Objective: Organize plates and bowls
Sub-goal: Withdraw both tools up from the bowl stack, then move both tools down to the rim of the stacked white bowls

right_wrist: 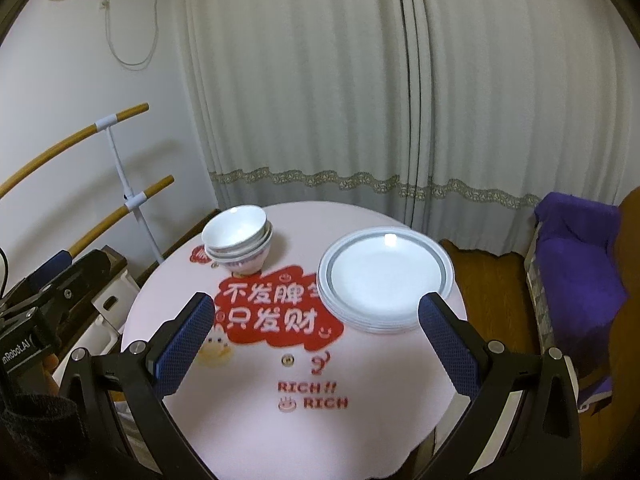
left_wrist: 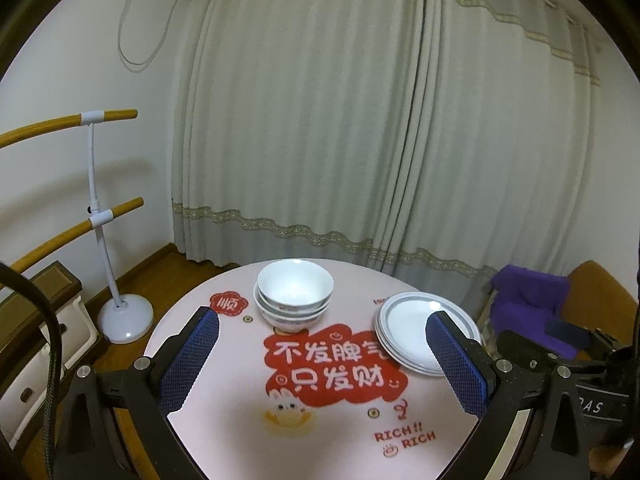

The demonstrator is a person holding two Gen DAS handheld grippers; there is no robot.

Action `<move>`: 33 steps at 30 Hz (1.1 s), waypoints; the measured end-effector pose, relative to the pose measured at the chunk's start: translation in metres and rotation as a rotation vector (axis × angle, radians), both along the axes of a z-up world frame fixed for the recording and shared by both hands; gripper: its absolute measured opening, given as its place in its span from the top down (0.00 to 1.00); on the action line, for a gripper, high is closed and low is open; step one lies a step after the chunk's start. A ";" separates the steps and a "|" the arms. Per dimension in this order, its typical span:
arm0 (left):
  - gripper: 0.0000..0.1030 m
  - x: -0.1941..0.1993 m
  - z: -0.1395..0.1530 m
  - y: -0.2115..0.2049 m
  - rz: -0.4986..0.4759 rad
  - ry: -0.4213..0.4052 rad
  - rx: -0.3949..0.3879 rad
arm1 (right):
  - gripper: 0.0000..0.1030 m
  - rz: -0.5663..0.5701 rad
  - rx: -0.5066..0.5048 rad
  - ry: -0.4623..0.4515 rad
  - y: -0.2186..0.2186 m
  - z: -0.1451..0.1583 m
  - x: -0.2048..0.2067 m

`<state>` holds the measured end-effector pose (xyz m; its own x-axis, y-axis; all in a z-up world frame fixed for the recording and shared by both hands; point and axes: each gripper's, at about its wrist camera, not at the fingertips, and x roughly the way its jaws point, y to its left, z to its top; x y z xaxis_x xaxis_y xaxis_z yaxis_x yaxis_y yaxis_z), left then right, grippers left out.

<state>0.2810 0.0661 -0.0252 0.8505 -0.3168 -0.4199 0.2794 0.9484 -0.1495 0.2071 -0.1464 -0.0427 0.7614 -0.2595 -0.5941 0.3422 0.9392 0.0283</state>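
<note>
Round pink worktop point(right_wrist: 248, 432) w/ red printed graphic. Bowl stack point(right_wrist: 239, 240) sits far-left on it, bowls nested one in another, top bowl holds nothing. Plate stack point(right_wrist: 386, 278) far-right, well apart from bowls, top plate bare. Left gripper point(left_wrist: 322, 354) fingers point(left_wrist: 190, 356) spread wide, gripping nothing; right gripper point(right_wrist: 320, 340) fingers point(right_wrist: 450, 348) likewise apart, holding nothing. Both hover over near side of worktop.
</note>
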 end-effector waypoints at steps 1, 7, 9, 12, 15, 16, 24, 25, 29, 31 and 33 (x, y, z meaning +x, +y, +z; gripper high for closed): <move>0.01 0.005 0.003 0.001 -0.008 0.006 -0.001 | 0.00 0.002 0.000 -0.001 -0.001 0.002 0.005; 0.01 0.059 0.024 0.003 -0.057 0.045 -0.006 | 0.00 0.022 0.023 0.007 -0.013 0.012 0.048; 0.01 0.084 0.028 0.007 -0.074 0.083 -0.018 | 0.00 0.031 0.044 0.021 -0.019 0.011 0.064; 0.01 0.121 0.030 0.013 -0.066 0.129 -0.015 | 0.00 0.041 0.076 0.047 -0.028 0.009 0.092; 0.01 0.155 0.028 0.015 -0.043 0.172 0.017 | 0.00 0.049 0.113 0.077 -0.038 0.003 0.121; 0.01 0.168 0.023 0.015 -0.030 0.192 0.035 | 0.00 0.052 0.126 0.086 -0.041 0.000 0.130; 0.01 0.241 -0.006 0.009 0.007 0.326 0.066 | 0.00 0.083 0.163 0.178 -0.049 -0.030 0.197; 0.01 0.251 -0.011 0.009 0.014 0.352 0.061 | 0.00 0.084 0.164 0.188 -0.050 -0.033 0.203; 0.01 0.281 -0.022 0.009 0.039 0.394 0.050 | 0.00 0.103 0.218 0.250 -0.059 -0.056 0.235; 0.01 0.298 -0.025 0.009 0.044 0.430 0.031 | 0.00 0.114 0.230 0.274 -0.060 -0.064 0.248; 0.01 0.311 -0.029 0.006 0.053 0.446 0.037 | 0.00 0.129 0.239 0.300 -0.061 -0.074 0.263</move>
<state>0.5916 0.0725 -0.0544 0.5985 -0.2551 -0.7594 0.1462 0.9668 -0.2096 0.4700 -0.2077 -0.1165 0.5624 -0.0005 -0.8269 0.2481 0.9540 0.1681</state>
